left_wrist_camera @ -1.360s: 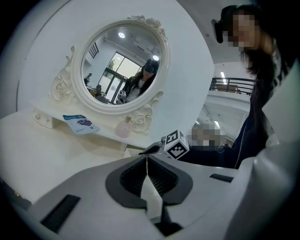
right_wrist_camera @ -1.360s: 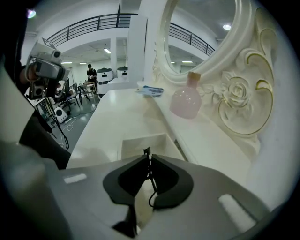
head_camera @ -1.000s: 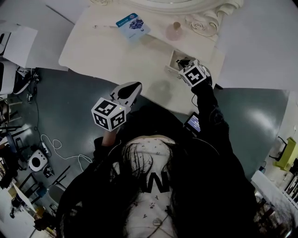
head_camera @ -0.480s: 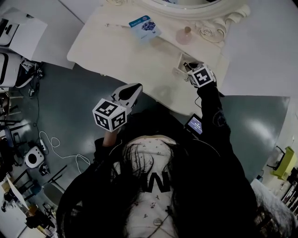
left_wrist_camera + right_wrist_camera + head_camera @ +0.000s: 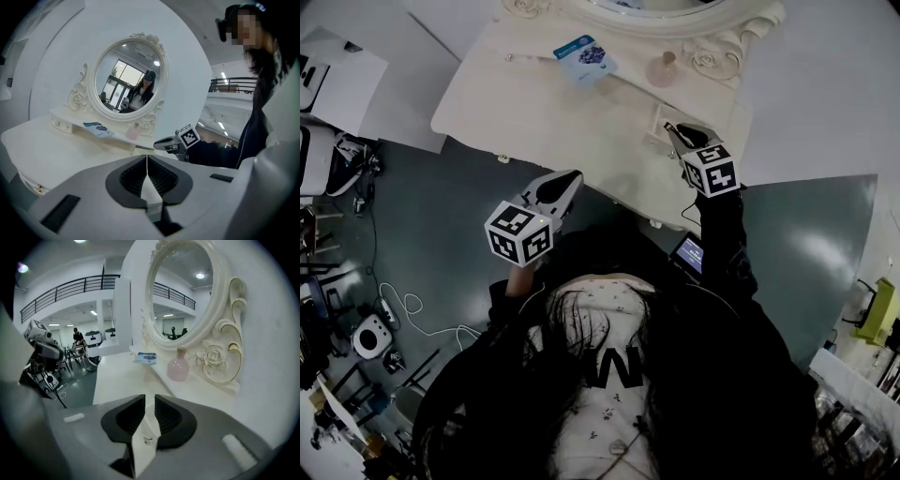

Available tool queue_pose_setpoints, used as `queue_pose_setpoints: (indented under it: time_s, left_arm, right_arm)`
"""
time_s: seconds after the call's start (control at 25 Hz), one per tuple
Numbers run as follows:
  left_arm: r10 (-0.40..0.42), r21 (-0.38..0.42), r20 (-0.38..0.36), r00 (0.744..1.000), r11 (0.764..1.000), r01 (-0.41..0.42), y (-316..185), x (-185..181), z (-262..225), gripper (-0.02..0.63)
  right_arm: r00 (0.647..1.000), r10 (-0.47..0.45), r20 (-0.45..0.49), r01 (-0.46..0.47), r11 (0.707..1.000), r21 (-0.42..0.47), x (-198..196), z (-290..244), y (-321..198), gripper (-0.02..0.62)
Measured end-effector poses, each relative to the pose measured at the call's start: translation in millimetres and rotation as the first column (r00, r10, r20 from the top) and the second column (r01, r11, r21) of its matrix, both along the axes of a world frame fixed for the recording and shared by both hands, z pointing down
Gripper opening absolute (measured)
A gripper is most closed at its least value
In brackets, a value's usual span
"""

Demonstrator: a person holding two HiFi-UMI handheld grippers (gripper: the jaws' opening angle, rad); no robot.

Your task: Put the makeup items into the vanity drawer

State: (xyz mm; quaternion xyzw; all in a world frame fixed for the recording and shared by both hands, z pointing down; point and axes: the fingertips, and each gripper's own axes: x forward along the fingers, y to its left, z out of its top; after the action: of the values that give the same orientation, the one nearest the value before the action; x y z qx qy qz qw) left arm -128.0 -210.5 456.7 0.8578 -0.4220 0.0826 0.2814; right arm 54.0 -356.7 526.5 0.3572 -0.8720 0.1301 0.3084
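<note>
A blue packet [image 5: 584,56] [image 5: 98,129] [image 5: 145,357] and a pink bottle [image 5: 662,67] [image 5: 133,132] [image 5: 178,367] sit on the cream vanity's [image 5: 544,108] back shelf, below the oval mirror [image 5: 126,77]. A small drawer [image 5: 657,118] stands open at the vanity's right end. My right gripper [image 5: 672,128] [image 5: 149,397] hovers just over that drawer, jaws a narrow gap apart with nothing between them. My left gripper [image 5: 572,176] [image 5: 147,157] hangs off the vanity's front edge, shut and empty. In the left gripper view the right gripper [image 5: 158,144] shows beyond.
White cases [image 5: 337,80], cables [image 5: 408,305] and gear [image 5: 370,333] clutter the grey floor at the left. A small lit screen [image 5: 689,253] hangs at the person's right side. The wall rises right behind the mirror.
The right gripper has drawn back a little from the open drawer, toward the person and to the right. The left gripper has stayed where it was.
</note>
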Motion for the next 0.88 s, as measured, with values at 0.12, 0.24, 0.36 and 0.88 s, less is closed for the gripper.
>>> queue_pose_setpoints:
  time_s: [0.12, 0.24, 0.36, 0.88]
  left_arm:
    - [0.035, 0.003, -0.005, 0.999, 0.999, -0.035, 0.9, 2.4, 0.1, 0.000]
    - [0.077, 0.009, -0.006, 0.997, 0.997, -0.077, 2.9, 4.4, -0.7, 0.000]
    - [0.120, 0.013, -0.006, 0.993, 0.993, -0.120, 8.4, 4.3, -1.8, 0.000]
    - [0.310, -0.043, -0.053, 0.949, 0.949, -0.313, 44.8, 9.5, 26.7, 0.000]
  right_arm:
    - [0.997, 0.029, 0.072, -0.032, 0.998, 0.045, -7.9, -24.0, 23.0, 0.072]
    - [0.987, 0.070, 0.143, -0.084, 0.992, 0.095, -17.4, -45.5, 46.3, 0.071]
    - [0.975, 0.096, 0.201, -0.119, 0.987, 0.106, -30.0, -59.0, 71.8, 0.071]
    - [0.914, 0.249, 0.321, -0.267, 0.964, 0.014, -64.5, -63.8, 170.9, 0.071]
